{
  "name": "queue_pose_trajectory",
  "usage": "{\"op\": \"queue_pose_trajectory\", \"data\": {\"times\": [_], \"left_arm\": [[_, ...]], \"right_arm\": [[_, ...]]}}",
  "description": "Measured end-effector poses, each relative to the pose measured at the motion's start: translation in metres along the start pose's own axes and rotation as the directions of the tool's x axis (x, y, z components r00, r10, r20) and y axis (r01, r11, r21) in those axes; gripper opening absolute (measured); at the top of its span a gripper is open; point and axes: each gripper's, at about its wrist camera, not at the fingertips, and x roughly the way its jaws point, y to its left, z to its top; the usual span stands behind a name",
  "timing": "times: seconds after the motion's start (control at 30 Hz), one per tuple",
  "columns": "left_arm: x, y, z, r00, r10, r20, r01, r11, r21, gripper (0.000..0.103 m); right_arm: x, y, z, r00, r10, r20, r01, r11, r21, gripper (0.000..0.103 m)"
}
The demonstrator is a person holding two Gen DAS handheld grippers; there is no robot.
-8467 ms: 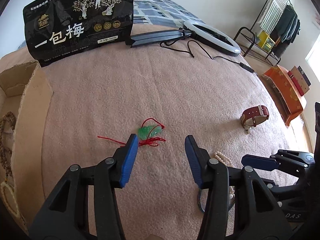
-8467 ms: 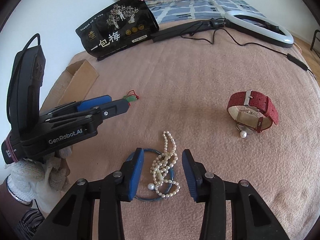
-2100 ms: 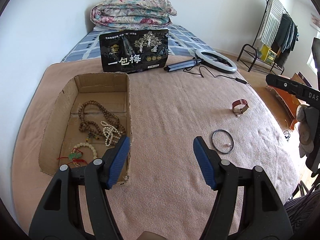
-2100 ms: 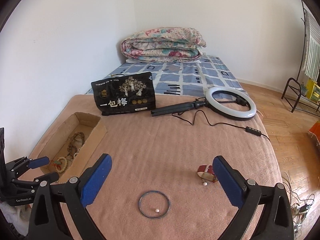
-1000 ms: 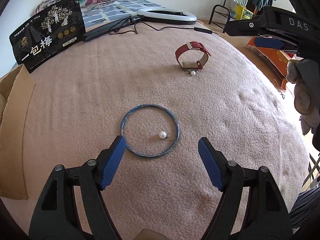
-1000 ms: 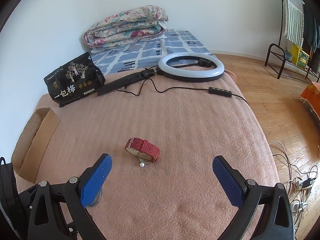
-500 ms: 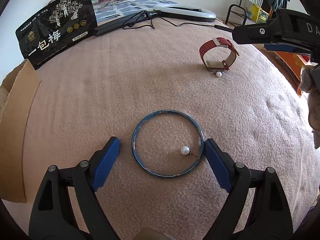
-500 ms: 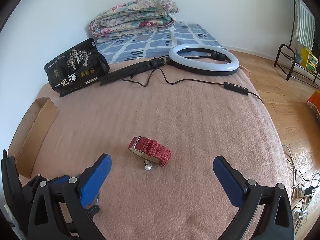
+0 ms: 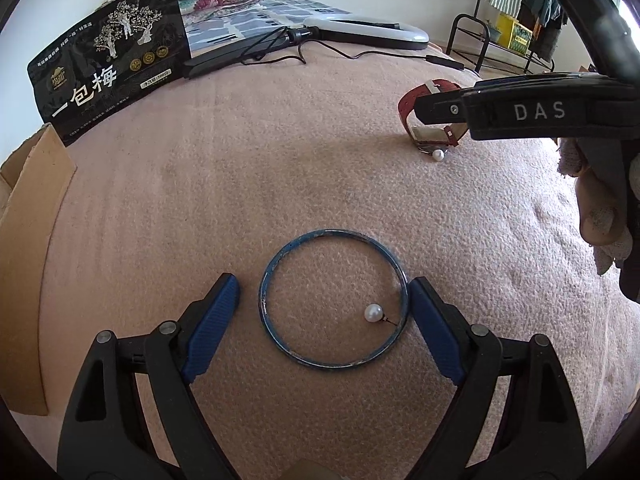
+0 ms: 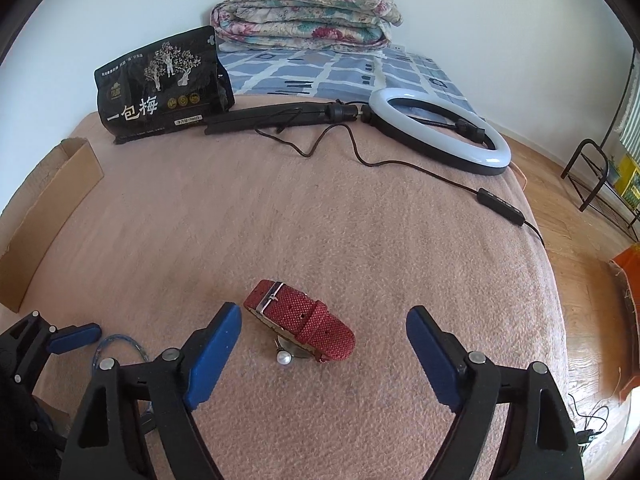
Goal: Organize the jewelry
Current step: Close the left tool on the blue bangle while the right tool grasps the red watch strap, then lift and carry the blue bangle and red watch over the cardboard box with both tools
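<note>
Far left: cardboard box (image 9: 34, 248) on the pink blanket (image 9: 248, 168) of the bed, open side up, contents hidden from both views. Judged to be the collecting place for the jewelry.

Left of centre: left gripper (image 9: 322, 306) low over the blanket, jaws spread wide and empty, straddling the blue bangle (image 9: 276, 276). Bangle flat on the blanket; right blue pad touching or just beside its rim, left pad a little apart from it. Loose pearl (image 9: 372, 313) on a thin pin inside the ring, near its right rim.

Right of centre: right gripper (image 10: 324, 334) also low, jaws wide and empty, red watch (image 10: 304, 322) between them, nearer the left pad, touching neither. Second pearl (image 10: 283, 358) just beside the watch on the near side.

Rear, untouched: black snack bag (image 10: 160, 88), ring light (image 10: 440, 136) with its cable, folded quilt (image 10: 308, 16).

Step in hand, as judged: pre-grasp on the last loose pieces, bangle on the left, watch on the right; nothing gripped yet.

Next move calls for: closing on the bangle rim without pinching the pearl or pressing the thin ring flat into the soft pile; squeezing across the full ring likely to make it slip. On the right, centring on the strap before closing. Pearls small and apt to roll; separate pickup probably needed
</note>
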Motion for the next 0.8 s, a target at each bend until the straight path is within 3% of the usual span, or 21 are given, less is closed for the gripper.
{"op": "queue_pose_trajectory", "data": {"times": [0.13,0.2,0.37,0.47,0.57,0.8], "left_arm": [[-0.002,-0.002,-0.001,1.0,-0.007,0.011,0.007,1.0,0.016,0.075],[-0.003,-0.003,-0.002,1.0,-0.004,0.015,0.004,1.0,0.023,0.075],[-0.003,-0.002,-0.001,1.0,-0.008,0.017,0.008,1.0,0.021,0.075],[-0.003,-0.003,-0.002,1.0,-0.009,0.017,0.008,1.0,0.021,0.075],[-0.004,-0.003,-0.002,1.0,-0.009,0.018,0.008,1.0,0.024,0.074],[-0.007,-0.005,-0.001,1.0,-0.01,0.022,0.009,1.0,0.03,0.074]], "right_arm": [[0.003,0.005,0.0,1.0,-0.001,-0.006,0.001,1.0,-0.028,0.062],[0.004,0.007,0.0,1.0,-0.001,-0.009,0.0,0.999,-0.042,0.043],[0.0,0.01,0.0,1.0,-0.018,0.001,0.018,0.997,-0.069,0.025],[-0.003,0.008,0.0,1.0,-0.01,0.007,0.01,0.998,-0.06,0.023],[-0.004,0.008,0.0,1.0,-0.006,0.007,0.006,0.998,-0.055,0.014],[-0.008,0.007,0.001,1.0,0.002,0.027,-0.001,0.999,-0.036,0.013]]}}
